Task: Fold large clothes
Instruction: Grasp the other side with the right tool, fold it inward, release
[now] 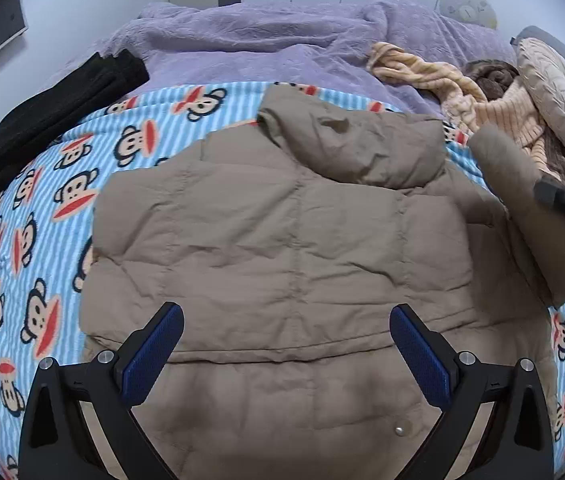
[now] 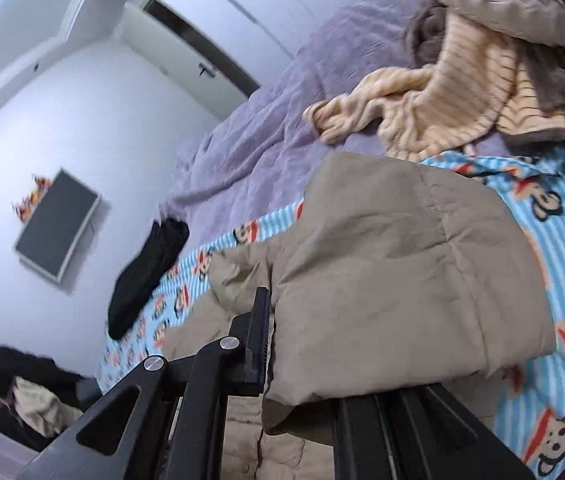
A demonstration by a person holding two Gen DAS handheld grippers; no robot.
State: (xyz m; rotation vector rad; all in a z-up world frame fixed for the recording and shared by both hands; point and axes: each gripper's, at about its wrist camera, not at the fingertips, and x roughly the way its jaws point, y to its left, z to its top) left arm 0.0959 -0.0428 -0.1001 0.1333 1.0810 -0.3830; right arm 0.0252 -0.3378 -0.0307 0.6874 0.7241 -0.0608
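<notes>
Now beige jacket [image 1: 282, 240] beneath gaping left tongs [image 1: 286, 320], sleeve [image 2: 402, 272] clamped in right tongs [image 2: 272, 340].

Left wrist view high over the jacket [image 1: 282, 240]; right wrist view rolled, close against its sleeve [image 2: 402, 280].

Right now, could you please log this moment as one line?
left gripper: open, over jacket | right gripper: shut on sleeve

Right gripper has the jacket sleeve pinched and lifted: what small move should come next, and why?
Probably carry the sleeve inward across the jacket's back and lay it flat: the right gripper is shut on it, lifted, while the left gripper hovers open.
</notes>
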